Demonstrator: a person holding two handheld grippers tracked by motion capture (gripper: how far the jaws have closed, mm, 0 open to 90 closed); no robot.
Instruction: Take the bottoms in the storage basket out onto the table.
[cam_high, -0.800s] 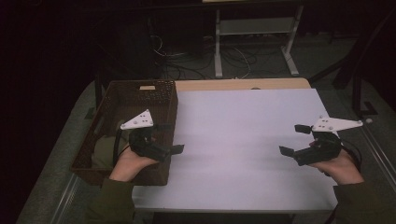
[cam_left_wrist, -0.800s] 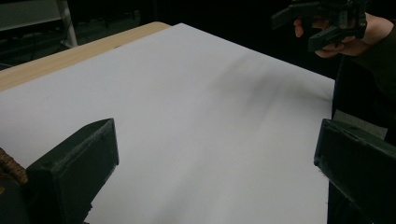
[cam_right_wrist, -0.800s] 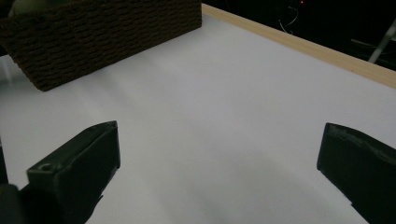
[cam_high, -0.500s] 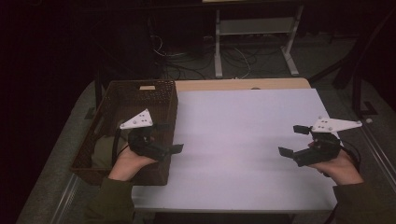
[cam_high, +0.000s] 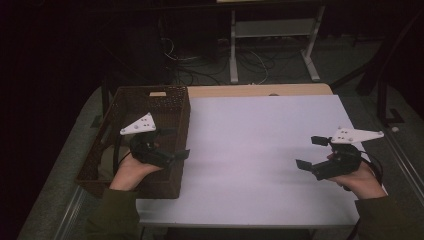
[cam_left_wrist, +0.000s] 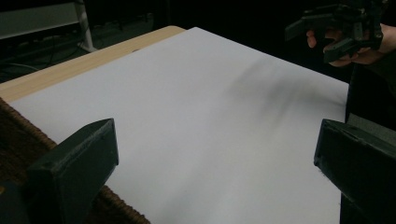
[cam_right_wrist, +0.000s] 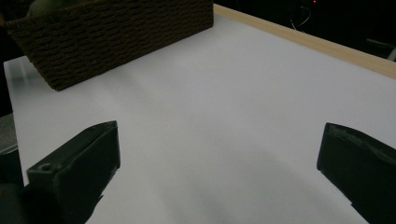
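You're at the start: left gripper (cam_high: 182, 154) over the basket (cam_high: 165, 97) at nine o'clock, right gripper (cam_high: 310, 152) at three, both released, empty. Next, dip into the basket.

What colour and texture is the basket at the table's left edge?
Dark brown woven wicker basket; clearest in the right gripper view.

Woven basket (cam_high: 172, 100) beside a matt white sheet (cam_high: 260, 150).
The basket's dark wicker looks rough; the smooth sheet covers a pale wood tabletop (cam_high: 260, 90); the grippers' jaws look matt black plastic.
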